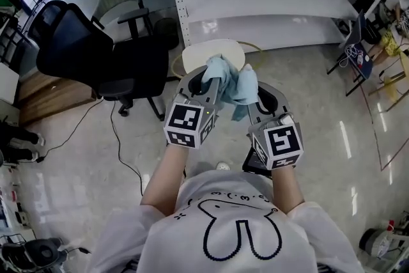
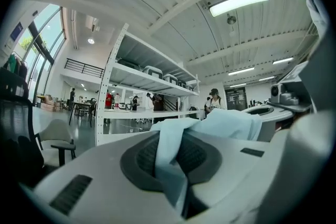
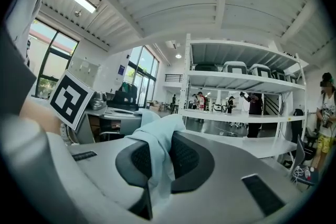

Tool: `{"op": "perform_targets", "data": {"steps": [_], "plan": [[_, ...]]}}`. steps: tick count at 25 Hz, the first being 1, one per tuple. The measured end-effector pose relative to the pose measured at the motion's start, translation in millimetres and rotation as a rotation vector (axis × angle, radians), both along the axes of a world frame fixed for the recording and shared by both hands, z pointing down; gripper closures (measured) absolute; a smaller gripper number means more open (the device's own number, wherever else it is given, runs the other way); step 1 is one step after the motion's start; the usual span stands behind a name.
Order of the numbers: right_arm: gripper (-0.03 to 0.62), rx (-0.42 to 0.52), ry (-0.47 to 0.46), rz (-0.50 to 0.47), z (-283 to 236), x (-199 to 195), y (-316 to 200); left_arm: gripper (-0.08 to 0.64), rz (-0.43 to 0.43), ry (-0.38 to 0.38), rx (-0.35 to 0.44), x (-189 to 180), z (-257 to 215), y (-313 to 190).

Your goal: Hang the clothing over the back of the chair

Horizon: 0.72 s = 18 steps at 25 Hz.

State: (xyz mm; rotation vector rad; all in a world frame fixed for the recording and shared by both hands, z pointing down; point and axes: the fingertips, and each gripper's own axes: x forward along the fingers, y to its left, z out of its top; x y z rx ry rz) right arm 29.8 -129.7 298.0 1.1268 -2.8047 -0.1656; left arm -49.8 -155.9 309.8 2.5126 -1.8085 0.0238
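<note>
Holding light-blue clothing point(image 1: 234, 82) bunched between left gripper point(image 1: 209, 80) and right gripper point(image 1: 261, 98), both clamped on it; black chair point(image 1: 89, 51) well apart, ahead-left, nearer left gripper.

Cloth point(image 1: 235, 81): bunched, pinched in left gripper point(image 1: 211, 81) and right gripper point(image 1: 255, 95); garment type cannot be told, their tips buried in it. White seat point(image 1: 204, 53): just beyond both grippers, near edge hidden. Shelving point(image 1: 268, 4): farther beyond, top cut off.
</note>
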Motion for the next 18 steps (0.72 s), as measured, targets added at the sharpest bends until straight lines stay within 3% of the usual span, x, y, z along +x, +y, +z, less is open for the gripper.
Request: {"op": "perform_targets", "data": {"steps": [9, 18], "plan": [[0.561, -0.044, -0.002, 0.034, 16.3, -1.8, -59.0, 0.508, 0.049, -0.052, -0.041, -7.4, 14.5, -73.9], [0.561, -0.071, 0.015, 0.114, 18.8, -11.5, -132.1, 0.508, 0.143, -0.047, -0.087, -15.4, 27.1, -151.5]]}}
